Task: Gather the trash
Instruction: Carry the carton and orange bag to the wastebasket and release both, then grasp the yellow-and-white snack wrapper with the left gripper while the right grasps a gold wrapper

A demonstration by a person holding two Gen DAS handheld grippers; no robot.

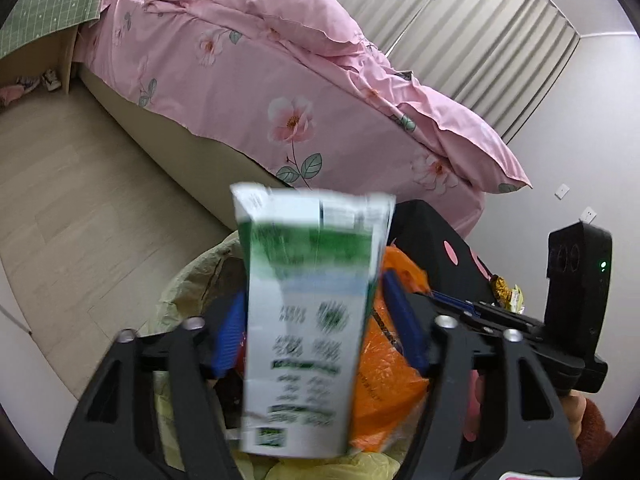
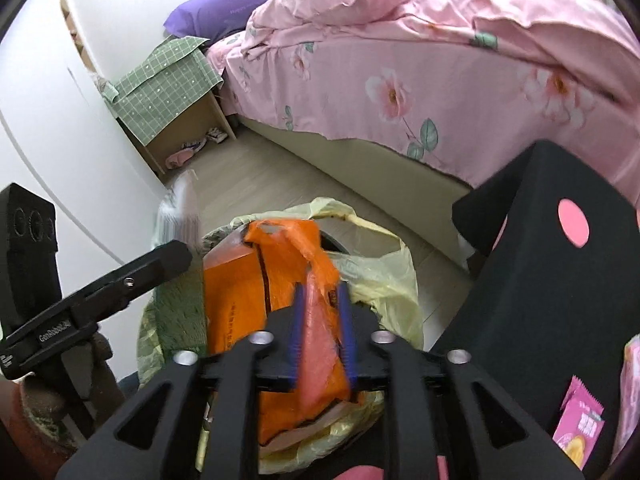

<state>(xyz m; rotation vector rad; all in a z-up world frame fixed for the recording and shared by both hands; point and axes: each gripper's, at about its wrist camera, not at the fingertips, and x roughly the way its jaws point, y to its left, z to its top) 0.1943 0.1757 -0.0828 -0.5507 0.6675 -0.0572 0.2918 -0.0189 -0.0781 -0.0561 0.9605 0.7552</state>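
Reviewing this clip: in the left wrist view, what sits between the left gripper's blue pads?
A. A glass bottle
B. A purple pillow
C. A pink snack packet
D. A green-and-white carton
D. The green-and-white carton stands blurred between the blue pads of the left gripper, with gaps showing on both sides, above the bin lined with a yellow bag that already holds an orange bag.

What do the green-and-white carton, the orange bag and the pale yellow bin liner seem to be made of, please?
Green-and-white carton: printed paperboard, probably coated; flat panels, folded top. Orange bag: thin, glossy plastic film; crumples, translucent. Pale yellow bin liner: thin translucent plastic, wrinkled.
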